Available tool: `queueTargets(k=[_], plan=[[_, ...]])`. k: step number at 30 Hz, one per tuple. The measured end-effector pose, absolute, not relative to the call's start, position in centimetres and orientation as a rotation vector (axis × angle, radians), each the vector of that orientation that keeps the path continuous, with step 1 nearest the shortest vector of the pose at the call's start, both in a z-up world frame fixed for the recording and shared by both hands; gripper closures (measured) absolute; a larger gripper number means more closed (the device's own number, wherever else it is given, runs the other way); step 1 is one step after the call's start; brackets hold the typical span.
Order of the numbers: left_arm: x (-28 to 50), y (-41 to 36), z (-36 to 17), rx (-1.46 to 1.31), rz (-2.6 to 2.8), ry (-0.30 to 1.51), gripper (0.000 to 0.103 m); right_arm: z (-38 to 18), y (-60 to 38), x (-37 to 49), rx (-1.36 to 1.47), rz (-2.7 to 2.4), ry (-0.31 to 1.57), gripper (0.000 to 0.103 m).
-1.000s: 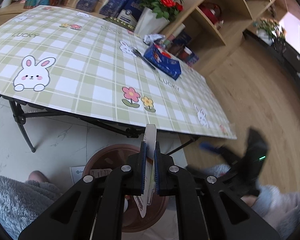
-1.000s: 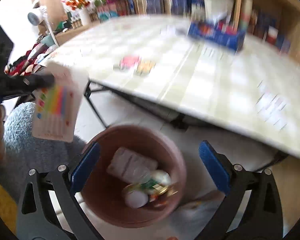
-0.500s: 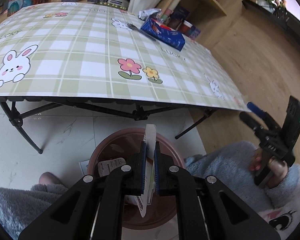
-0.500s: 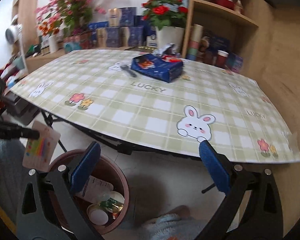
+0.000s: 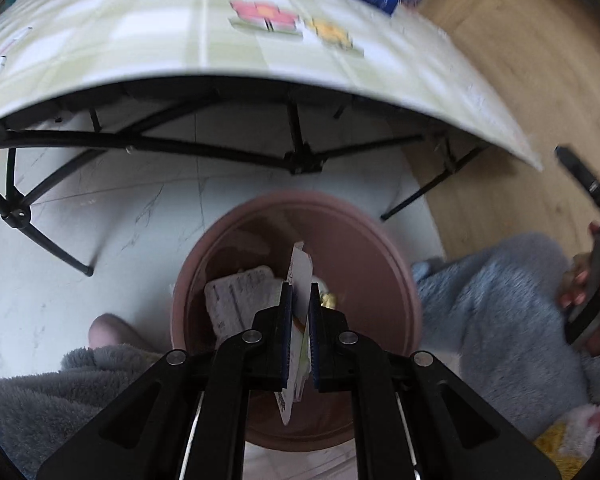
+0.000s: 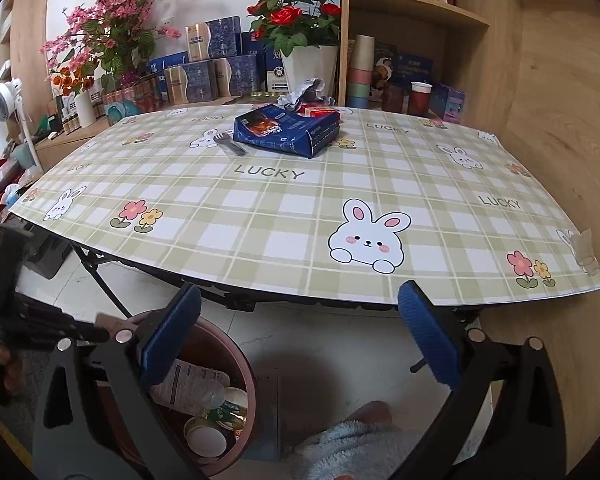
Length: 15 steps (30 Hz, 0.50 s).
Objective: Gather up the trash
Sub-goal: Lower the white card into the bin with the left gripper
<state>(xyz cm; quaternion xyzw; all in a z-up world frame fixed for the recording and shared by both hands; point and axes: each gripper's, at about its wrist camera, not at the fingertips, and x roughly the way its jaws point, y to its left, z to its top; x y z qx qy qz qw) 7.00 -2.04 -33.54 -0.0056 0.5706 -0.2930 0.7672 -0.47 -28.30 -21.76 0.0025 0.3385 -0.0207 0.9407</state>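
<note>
My left gripper point(image 5: 299, 300) is shut on a thin white card wrapper point(image 5: 299, 276) and holds it upright right over the brown round bin point(image 5: 384, 276) on the floor. The bin holds a white packet point(image 5: 236, 300) and other scraps. In the right wrist view the bin point(image 6: 244, 372) sits at the lower left with a packet, a bottle and cups inside. My right gripper point(image 6: 300, 336) is open and empty, in front of the table edge. A blue box point(image 6: 288, 130), crumpled paper point(image 6: 304, 92) and a fork point(image 6: 230, 144) lie on the table.
The folding table with a green checked cloth point(image 6: 284, 208) stands above and behind the bin; its black legs point(image 5: 48, 236) reach the white floor. Shelves point(image 6: 416, 8), boxes and flower pots point(image 6: 308, 68) stand behind. My fuzzy-clad legs point(image 5: 500, 300) flank the bin.
My left gripper has dropped lower and closer over the bin with the wrapper still held. My right gripper has swung up from the bin to face the table.
</note>
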Motion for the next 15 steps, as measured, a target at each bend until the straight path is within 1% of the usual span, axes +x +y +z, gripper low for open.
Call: queueTargets(k=[11,12,14,15], plan=[[6.7,-2.3,-34.1,0.041,-0.629,1.260,0.095,-22.0,-28.1,-0.2,-0.018,-0.039,0.700,0.006],[6.7,-2.3,-34.0,0.040,-0.630,1.258,0.093,-22.0,-28.0,-0.3,-0.020,-0.039,0.701,0.006],[6.5,-2.2,-33.4,0.041,-0.632,1.233,0.079,-22.0,-27.8,-0.3,-0.025,-0.037,0.701,0.006],[6.5,-2.3,-33.1,0.037,-0.635,1.213,0.063,-21.9,-27.8,-0.3,-0.026,-0.037,0.701,0.006]])
